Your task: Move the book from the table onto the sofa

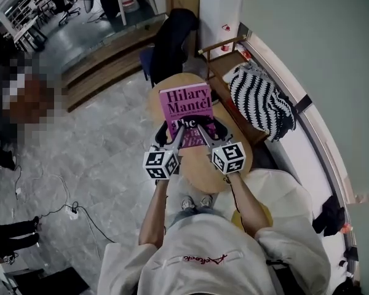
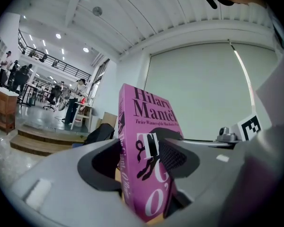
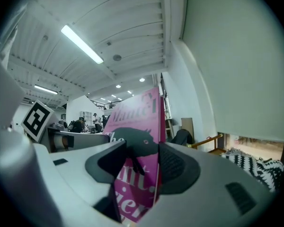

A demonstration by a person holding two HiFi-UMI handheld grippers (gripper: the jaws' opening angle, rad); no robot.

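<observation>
A pink paperback book (image 1: 186, 106) with "Hilary Mantel" on its cover is held up above the round wooden table (image 1: 200, 165). My left gripper (image 1: 170, 132) is shut on the book's lower left edge, and my right gripper (image 1: 210, 132) is shut on its lower right edge. The left gripper view has the book (image 2: 149, 150) upright between the dark pads (image 2: 173, 156), spine toward the camera. In the right gripper view the book (image 3: 135, 145) leans between the jaws, its cover print partly hidden. The sofa (image 1: 230, 88) lies past the table at the right, by the wall.
A black-and-white striped cushion (image 1: 261, 100) rests on the sofa. A dark jacket (image 1: 172, 42) hangs on a chair behind the table. A cream seat (image 1: 277, 195) is beside the person at the right. Cables (image 1: 74, 212) trail on the grey floor at left.
</observation>
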